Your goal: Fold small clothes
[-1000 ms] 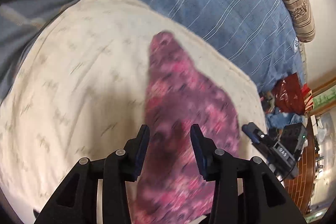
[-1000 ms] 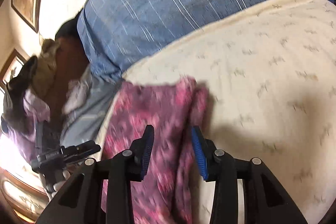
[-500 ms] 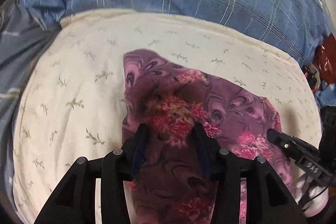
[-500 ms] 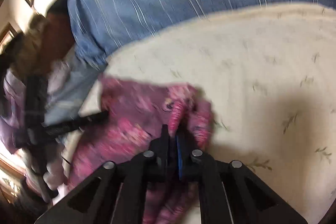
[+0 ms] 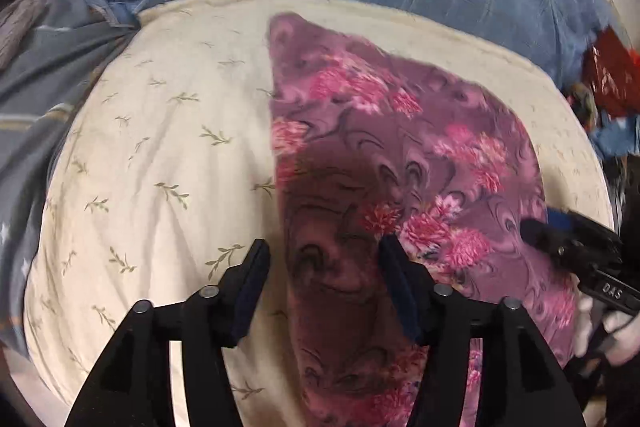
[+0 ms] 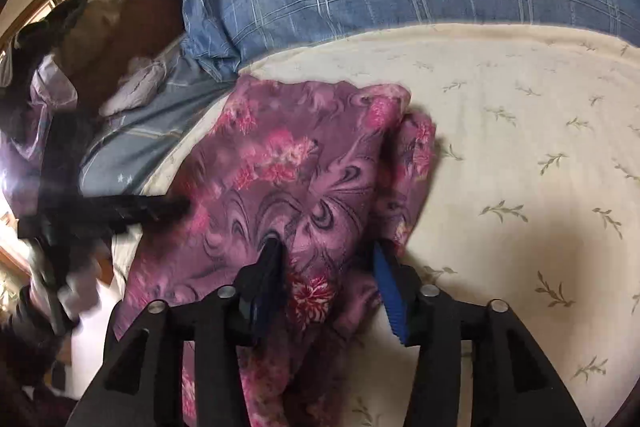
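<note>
Left gripper (image 5: 324,259): jaws opening, apart over purple floral garment (image 5: 400,155).
Right gripper (image 6: 326,267): jaws opening, straddling the fabric.
Advice: smooth the bunched 1 o'clock corner before creasing.

The left gripper (image 5: 324,255) is angled steeply downward, its jaws spread and opening, with no pad pressed against anything. The right gripper (image 6: 326,259) is likewise tilted downward, its jaws parted and opening, nothing clamped between them. In the left wrist view, the right gripper's tip is seen at the right edge.
</note>
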Tool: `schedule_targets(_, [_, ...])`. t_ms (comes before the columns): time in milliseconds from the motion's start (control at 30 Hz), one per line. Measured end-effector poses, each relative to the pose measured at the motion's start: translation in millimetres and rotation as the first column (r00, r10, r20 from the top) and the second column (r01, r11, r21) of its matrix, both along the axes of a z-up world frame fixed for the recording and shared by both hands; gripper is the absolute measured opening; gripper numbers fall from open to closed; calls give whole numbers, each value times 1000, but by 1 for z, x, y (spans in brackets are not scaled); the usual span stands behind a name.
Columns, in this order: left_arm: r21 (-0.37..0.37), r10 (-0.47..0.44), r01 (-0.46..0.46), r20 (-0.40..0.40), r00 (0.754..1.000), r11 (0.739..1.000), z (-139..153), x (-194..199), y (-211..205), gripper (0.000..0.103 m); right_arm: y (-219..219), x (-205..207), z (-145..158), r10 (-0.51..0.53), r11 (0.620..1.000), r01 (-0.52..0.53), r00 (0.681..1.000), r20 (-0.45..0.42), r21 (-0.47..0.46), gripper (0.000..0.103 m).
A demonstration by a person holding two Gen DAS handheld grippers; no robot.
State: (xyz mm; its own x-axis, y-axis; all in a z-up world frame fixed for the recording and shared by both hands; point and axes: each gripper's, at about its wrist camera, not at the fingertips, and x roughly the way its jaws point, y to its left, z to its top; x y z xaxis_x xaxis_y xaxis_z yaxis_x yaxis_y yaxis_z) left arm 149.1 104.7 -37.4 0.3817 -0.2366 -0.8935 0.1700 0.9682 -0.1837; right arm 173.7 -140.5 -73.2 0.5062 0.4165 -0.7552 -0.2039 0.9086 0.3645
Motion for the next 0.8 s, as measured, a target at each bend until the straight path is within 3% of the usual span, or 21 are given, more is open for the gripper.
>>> schedule_targets(100, [-4, -4, 4, -2, 1000, 1000, 11, -8, 5, 61, -8, -8, 13, -36, 997, 36, 999, 1, -65, 53])
schedule_targets(167, [21, -24, 24, 11, 1000, 999, 18, -20, 8, 60, -12, -18, 15, -51, 988, 51, 999, -1, -144, 71])
schedule_targets(233, [42, -39, 38, 13, 999, 998, 19, -30, 8, 64, -16, -26, 8, -39, 977, 33, 999, -23, -209, 78])
schedule_targets(300, [53, -15, 14, 6, 1000, 998, 17, -41, 12, 76, -16, -35, -6, -46, 966, 26, 996, -71, -256, 85])
schedule_targets(333, [41, 5, -6, 2, 1000, 999, 14, -44, 15, 77, -14, -34, -12, -64, 961, 36, 993, -95, -275, 91])
schedule_targets(433, [-24, 59, -59, -36, 998, 998, 2, -41, 22, 83, -10, -43, -15, -121, 943, 100, 991, -49, -318, 99])
schedule_targets(500, [-68, 97, -102, -73, 993, 993, -4, -39, 31, 92, -14, -45, -18, -208, 940, 182, 976, -62, -289, 102])
schedule_targets(600, [-115, 122, -134, -104, 987, 984, -12, -37, 40, 97, -19, -52, -19, -279, 938, 258, 958, -64, -232, 103])
schedule_targets(700, [-115, 123, -132, -86, 989, 985, -16, -37, 40, 100, -29, -63, -21, -328, 934, 314, 943, -61, -170, 103])
schedule_targets(800, [-106, 139, -143, -52, 989, 984, -18, -42, 39, 102, -33, -68, -22, -318, 937, 303, 945, -69, -171, 103])
